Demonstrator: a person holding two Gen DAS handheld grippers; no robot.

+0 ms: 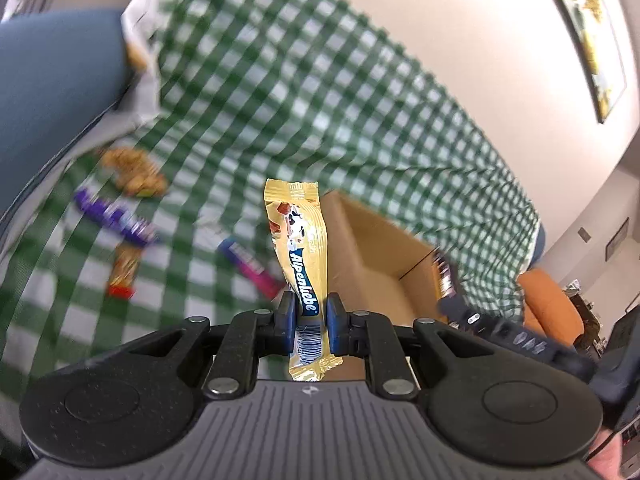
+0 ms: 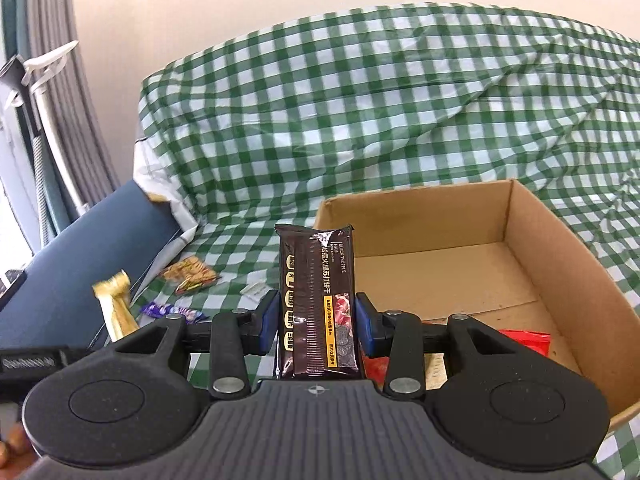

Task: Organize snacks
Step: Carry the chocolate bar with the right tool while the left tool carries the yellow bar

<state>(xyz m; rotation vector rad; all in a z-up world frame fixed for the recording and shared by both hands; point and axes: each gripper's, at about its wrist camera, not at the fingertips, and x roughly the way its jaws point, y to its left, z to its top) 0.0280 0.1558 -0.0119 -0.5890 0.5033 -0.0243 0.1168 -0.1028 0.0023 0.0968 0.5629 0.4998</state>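
My left gripper (image 1: 311,312) is shut on a gold Alpenliebe candy packet (image 1: 300,240), held upright above the green checked cloth; the same packet (image 2: 114,300) shows at the left of the right wrist view. My right gripper (image 2: 316,318) is shut on a dark brown cracker packet (image 2: 318,300), upright beside the near left corner of an open cardboard box (image 2: 560,240). The box (image 1: 384,248) also lies just right of the gold packet. A red wrapper (image 2: 528,338) lies inside the box near its front.
Loose snacks lie on the cloth to the left: a cracker pack (image 1: 134,172), a purple bar (image 1: 116,216), a gold-and-red bar (image 1: 124,270) and a purple-pink bar (image 1: 250,266). A blue cushion (image 1: 52,100) borders the left. An orange seat (image 1: 552,304) stands at the right.
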